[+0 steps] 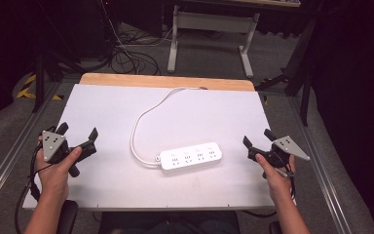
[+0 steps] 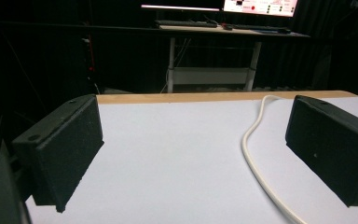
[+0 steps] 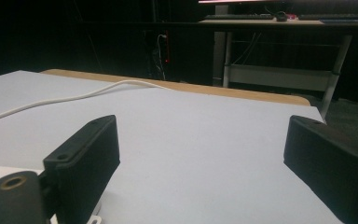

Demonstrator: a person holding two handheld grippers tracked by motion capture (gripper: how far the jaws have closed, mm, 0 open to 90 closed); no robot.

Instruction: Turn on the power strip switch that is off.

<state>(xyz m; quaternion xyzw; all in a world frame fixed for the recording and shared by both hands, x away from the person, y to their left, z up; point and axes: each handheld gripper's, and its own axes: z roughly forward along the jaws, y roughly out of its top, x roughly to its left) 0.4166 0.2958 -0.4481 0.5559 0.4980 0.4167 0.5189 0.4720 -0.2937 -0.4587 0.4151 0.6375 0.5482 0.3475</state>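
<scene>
A white power strip (image 1: 191,156) with several sockets lies flat on the white table sheet (image 1: 107,117), slightly right of centre. Its white cable (image 1: 141,119) loops left and runs back to the table's far edge. My left gripper (image 1: 78,131) rests at the sheet's left edge, jaws wide open and empty; the cable (image 2: 256,154) passes between its jaws farther off. My right gripper (image 1: 256,137) sits at the right edge, a short way right of the strip, also open with nothing between its jaws. The cable (image 3: 65,98) crosses the left of the right gripper view.
A wooden strip (image 1: 165,80) borders the table's far edge. Behind stands a white-legged desk (image 1: 209,36), with tangled cables (image 1: 126,58) on the floor. Metal rails (image 1: 9,156) run along both table sides.
</scene>
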